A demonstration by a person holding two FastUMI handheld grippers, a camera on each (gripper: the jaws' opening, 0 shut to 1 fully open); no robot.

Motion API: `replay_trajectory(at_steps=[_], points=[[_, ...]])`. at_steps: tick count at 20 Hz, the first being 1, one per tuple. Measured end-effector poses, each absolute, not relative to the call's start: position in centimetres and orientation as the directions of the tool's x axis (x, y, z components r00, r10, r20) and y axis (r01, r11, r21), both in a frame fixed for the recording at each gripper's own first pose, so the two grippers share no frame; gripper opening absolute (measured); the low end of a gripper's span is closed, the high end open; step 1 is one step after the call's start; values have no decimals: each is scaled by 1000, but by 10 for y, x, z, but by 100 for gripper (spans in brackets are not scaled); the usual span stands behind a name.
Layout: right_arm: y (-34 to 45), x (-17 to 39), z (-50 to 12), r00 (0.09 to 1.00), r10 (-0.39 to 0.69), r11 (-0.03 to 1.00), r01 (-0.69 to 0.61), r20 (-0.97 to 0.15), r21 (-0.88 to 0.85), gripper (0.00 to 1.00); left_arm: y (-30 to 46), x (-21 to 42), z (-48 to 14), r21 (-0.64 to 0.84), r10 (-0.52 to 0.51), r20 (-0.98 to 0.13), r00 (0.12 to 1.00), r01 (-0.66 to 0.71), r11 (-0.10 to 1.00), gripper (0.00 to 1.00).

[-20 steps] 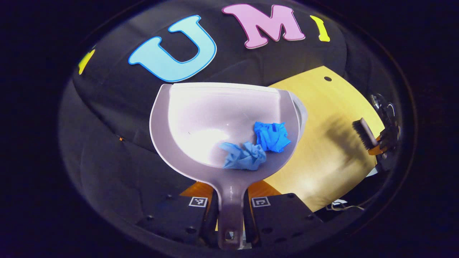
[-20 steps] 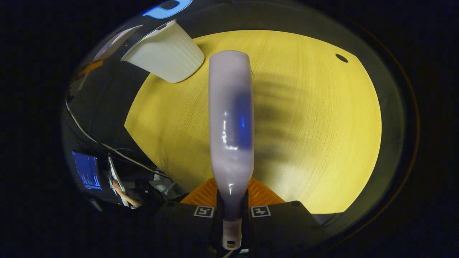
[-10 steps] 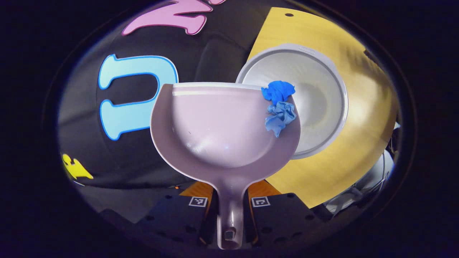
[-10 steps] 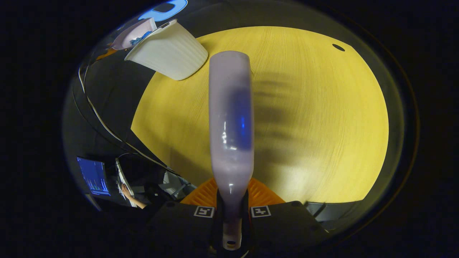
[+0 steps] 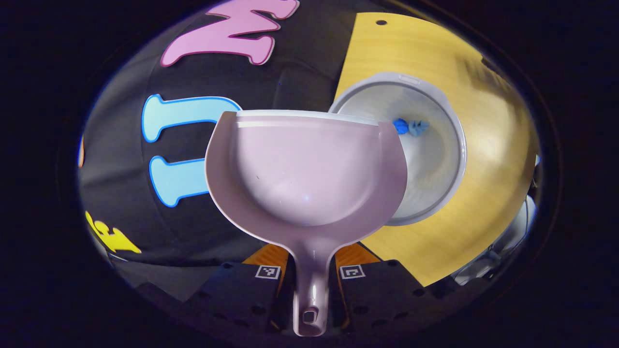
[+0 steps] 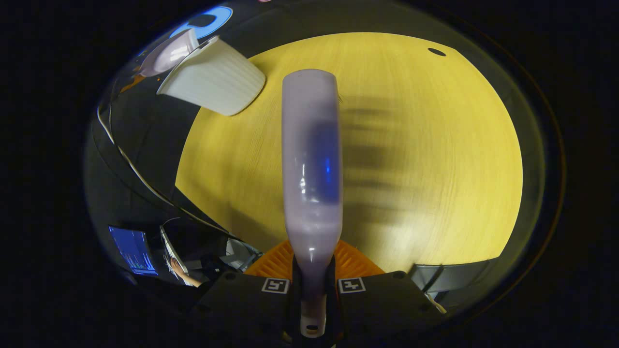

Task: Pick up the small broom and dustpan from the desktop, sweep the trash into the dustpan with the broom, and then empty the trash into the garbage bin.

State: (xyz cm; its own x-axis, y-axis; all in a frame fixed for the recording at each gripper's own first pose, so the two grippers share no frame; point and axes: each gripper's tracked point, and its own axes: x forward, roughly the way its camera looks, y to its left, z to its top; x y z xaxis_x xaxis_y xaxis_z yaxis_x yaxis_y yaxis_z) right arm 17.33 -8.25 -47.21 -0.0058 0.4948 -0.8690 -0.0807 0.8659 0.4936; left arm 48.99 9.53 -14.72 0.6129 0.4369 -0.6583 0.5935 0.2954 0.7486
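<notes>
Dustpan over bin: the dustpan [image 5: 309, 169] hung above the open garbage bin [image 5: 445, 164], its front lip reaching partly across the bin's mouth; the bin lay ahead and to the right of the pan in the left gripper view.
Trash: two blue crumpled scraps [image 5: 410, 127] lay inside the bin, just past the pan's right front corner; the pan's scoop looked bare.
Dustpan axis: the handle ran straight back from the scoop, in line with the left tool's fingers.
Left tool [image 5: 309, 282]: clamped on the dustpan handle, both fingers pressing its sides; judging by the scoop seen face-on, the hand was tipped forward toward the bin.
Broom [image 6: 312, 159]: its long axis ran straight out from the right tool, over the desk [image 6: 435, 145], well apart from the bin [image 6: 213, 87].
Right tool [image 6: 312, 290]: closed on the broom handle, held level above the desk.
Nearer hand: the left, directly at the bin.
Task stage: emptying appeared done; the next move likely calls for drawing the pan back clear of the rim.
</notes>
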Motion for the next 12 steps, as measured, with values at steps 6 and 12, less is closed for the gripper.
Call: replay_trajectory(at_steps=[6, 12], points=[[-121, 207, -468, 68, 436, 900, -35, -897, 435, 22, 78, 498, -168, 602, 214, -703, 678, 408, 686, 28], [-144, 214, -463, 103, 376, 926, -10, -921, 377, 22, -41, 477, -221, 109, -209, -715, 667, 402, 909, 28]])
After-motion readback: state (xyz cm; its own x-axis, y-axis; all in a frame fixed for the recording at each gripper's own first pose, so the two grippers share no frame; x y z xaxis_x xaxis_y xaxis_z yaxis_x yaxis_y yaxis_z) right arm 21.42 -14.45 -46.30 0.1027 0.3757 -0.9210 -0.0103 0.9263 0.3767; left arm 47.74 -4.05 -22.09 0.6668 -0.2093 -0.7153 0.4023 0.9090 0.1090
